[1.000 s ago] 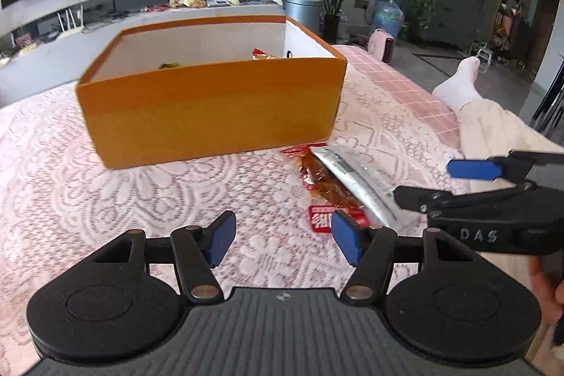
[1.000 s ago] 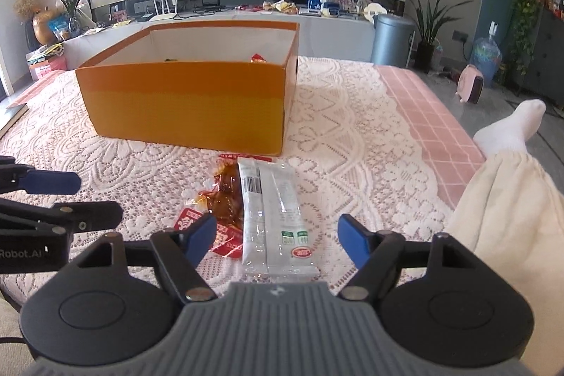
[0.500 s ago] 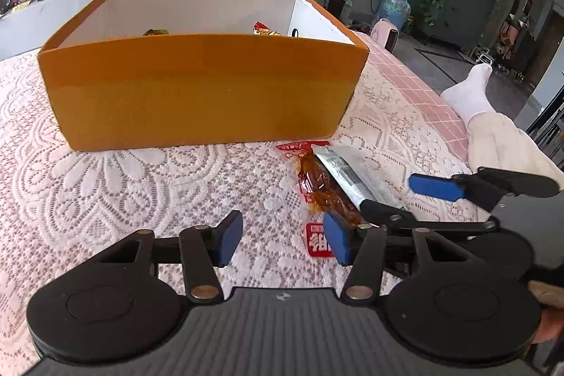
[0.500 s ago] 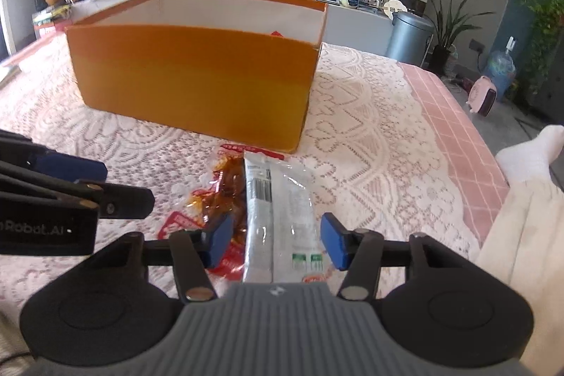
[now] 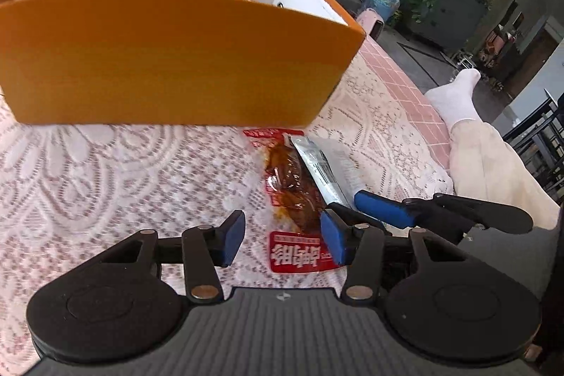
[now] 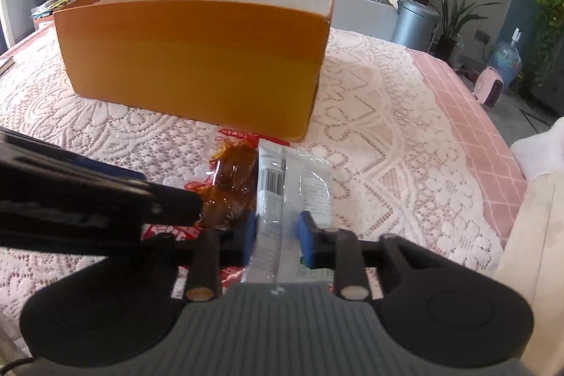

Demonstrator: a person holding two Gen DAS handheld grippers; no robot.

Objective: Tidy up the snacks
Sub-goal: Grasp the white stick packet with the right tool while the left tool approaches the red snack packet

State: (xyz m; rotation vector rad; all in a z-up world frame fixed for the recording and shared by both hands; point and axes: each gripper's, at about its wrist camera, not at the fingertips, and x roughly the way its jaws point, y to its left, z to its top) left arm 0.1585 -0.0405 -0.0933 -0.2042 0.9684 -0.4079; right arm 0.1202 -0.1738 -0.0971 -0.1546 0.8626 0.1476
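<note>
I see a worktop covered in white lace cloth (image 6: 380,143), openwork and rough-textured, over a pink checked cloth (image 6: 469,115). The orange box (image 6: 197,59) looks like smooth matt cardboard, white inside. My right gripper (image 6: 275,235) is matt black plastic with blue pads, as is my left gripper (image 5: 282,240). The clear packet (image 6: 292,178) is glossy, crinkled plastic film; the red packet (image 5: 294,196) is shiny too.

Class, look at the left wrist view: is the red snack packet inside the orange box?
No: the red snack packet lies on the lace cloth before the orange box.
</note>
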